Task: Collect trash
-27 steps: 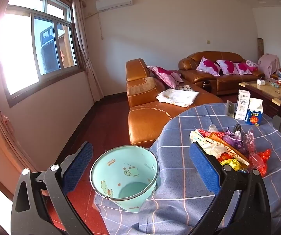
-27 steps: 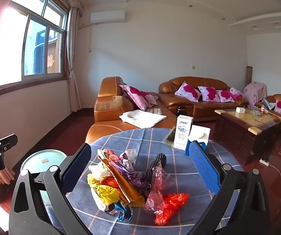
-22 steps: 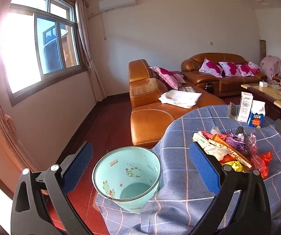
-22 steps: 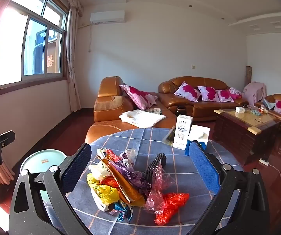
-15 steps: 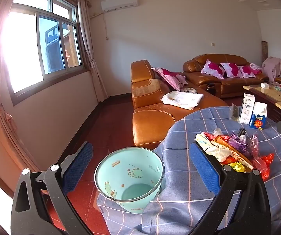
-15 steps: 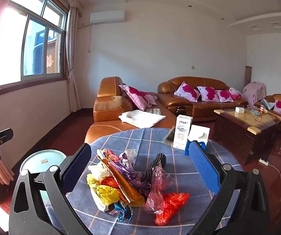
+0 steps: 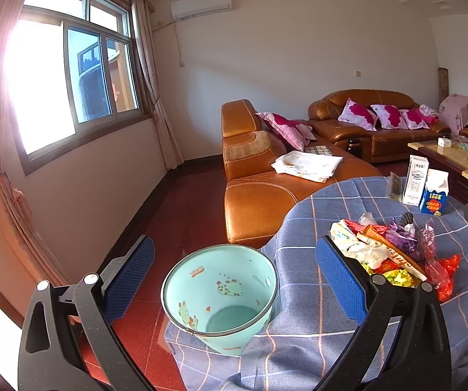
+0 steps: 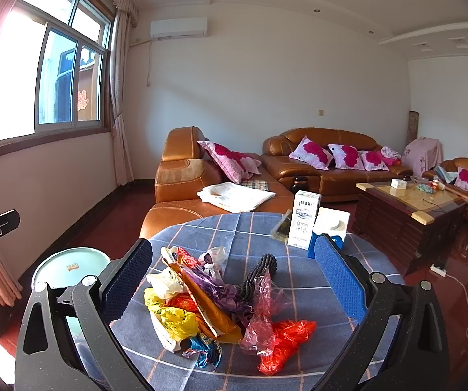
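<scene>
Both our tools, left tool [image 7: 234, 277] and right tool [image 8: 234, 277], are wide open and hold nothing. The trash pile [image 8: 214, 306] sits on the near counter [image 8: 240, 228]. The bin [image 7: 221, 296] is left, by the edge. Light wrappers could slip and fall.

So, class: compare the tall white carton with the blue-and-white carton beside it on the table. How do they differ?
The white carton is taller and slimmer, with a flat top; the blue-and-white carton is shorter and has a sloped top. The white carton is white with blue print; the other has a blue lower half. Both stand upright, side by side at the far edge of the checked tablecloth.
</scene>
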{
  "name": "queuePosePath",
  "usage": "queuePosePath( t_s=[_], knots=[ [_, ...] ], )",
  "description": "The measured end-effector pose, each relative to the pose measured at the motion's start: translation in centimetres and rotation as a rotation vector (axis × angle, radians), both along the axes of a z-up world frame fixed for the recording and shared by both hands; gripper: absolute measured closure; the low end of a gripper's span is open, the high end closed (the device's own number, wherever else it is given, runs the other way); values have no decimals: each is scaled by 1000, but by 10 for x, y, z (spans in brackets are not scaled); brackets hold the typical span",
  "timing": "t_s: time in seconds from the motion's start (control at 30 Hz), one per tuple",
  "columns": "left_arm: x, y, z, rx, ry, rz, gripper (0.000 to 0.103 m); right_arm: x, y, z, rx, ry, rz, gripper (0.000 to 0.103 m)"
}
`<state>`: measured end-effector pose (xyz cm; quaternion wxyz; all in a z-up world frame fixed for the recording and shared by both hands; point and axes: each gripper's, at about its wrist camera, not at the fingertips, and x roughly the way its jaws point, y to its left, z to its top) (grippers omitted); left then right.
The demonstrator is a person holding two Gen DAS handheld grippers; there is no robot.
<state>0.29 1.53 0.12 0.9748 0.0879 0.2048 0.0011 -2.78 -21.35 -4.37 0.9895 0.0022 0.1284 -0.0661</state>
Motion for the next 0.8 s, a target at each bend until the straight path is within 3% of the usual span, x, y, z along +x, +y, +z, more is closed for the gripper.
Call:
queuePosePath(
  t_s=[0.8],
  knots=[
    [1,4,1,5,-4,8,6,-2,2,2,-5,0,-1,5]
  ],
)
